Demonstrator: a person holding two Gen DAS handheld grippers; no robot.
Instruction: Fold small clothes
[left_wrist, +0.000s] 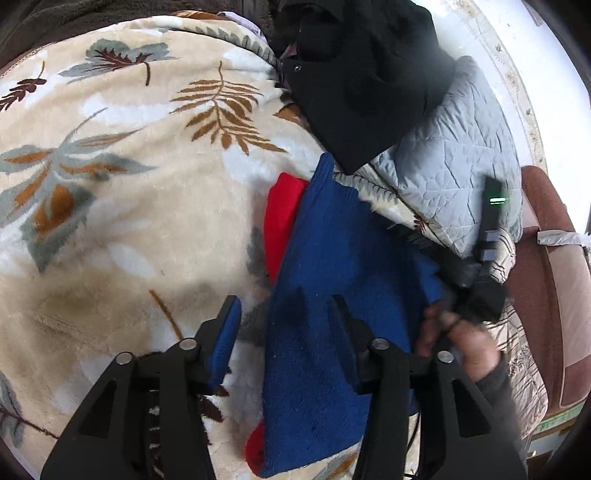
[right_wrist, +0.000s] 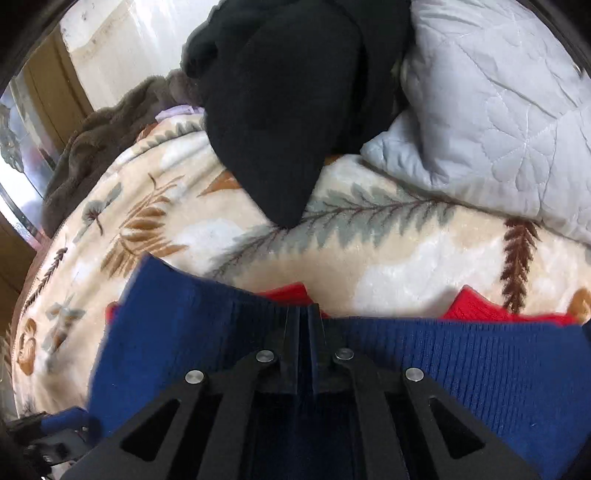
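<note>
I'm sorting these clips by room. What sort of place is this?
Most likely a bedroom: clothes lie on a plush leaf-print blanket, with a quilted grey pillow and a dark fleece throw behind.

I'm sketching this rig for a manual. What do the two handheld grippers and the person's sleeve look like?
Both the left gripper and the right gripper are matte black, with angular linkage arms that have triangular cutouts and round silver pins. The left one's fingers carry blue pads. The right hand has a dark grey sleeve.
</note>
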